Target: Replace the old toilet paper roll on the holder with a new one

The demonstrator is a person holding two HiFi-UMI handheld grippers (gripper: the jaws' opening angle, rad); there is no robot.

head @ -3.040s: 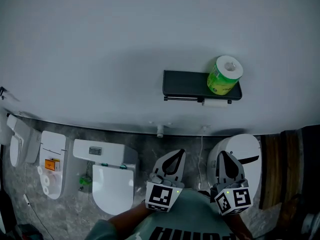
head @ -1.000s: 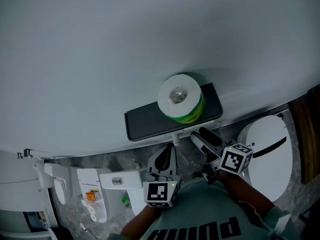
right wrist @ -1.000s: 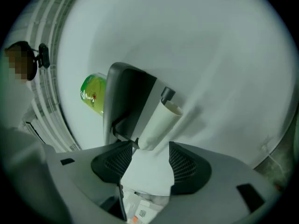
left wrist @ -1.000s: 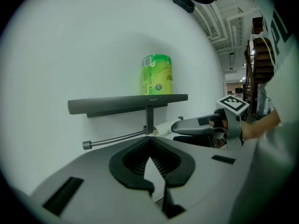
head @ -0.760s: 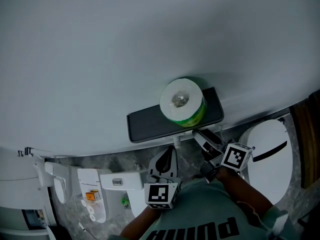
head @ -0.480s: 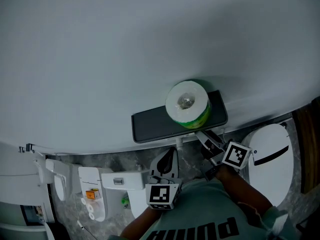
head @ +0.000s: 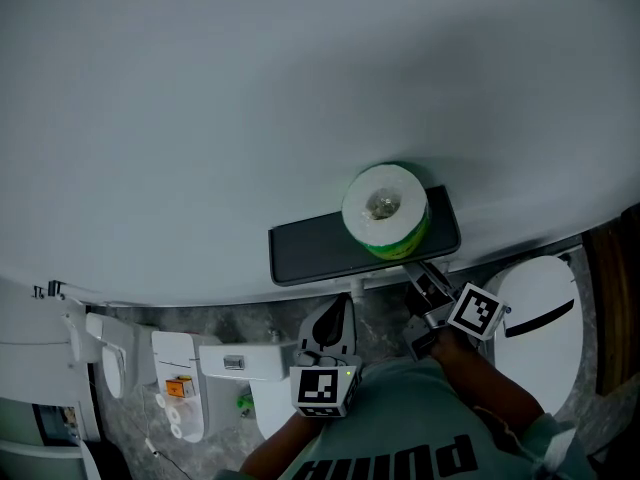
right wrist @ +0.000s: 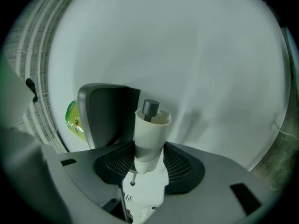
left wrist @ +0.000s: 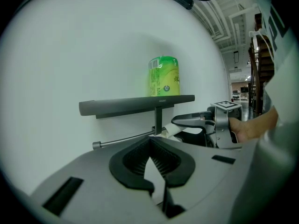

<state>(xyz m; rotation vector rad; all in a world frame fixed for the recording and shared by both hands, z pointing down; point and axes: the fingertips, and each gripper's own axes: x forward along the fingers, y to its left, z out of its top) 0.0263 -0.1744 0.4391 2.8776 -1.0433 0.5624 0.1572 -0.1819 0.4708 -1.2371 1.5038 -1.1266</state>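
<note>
A black shelf [head: 320,253] hangs on the wall with the new roll [head: 385,210], in green wrap, upright on it. Under it runs the holder's rod [left wrist: 124,139]. The old roll [right wrist: 149,134], a nearly bare white tube with a paper tail, sits on that rod, whose dark end cap [right wrist: 150,108] sticks out. My right gripper [right wrist: 149,146] reaches level under the shelf, its jaws closing, pads against both sides of the tube. It shows too in the head view [head: 415,270]. My left gripper [head: 338,310] hangs lower and to the left, shut, holding nothing.
Below the shelf stand a white toilet [head: 250,368] and a white-lidded bin [head: 540,308] on a grey stone floor. A small white unit with an orange label [head: 175,393] is at the left. A wooden panel [head: 612,298] borders the right edge.
Three seconds ago both grippers hung low in front of me. Since then the right gripper has risen to the holder, rolled its wrist and crept right under the shelf. The left has stayed put.
</note>
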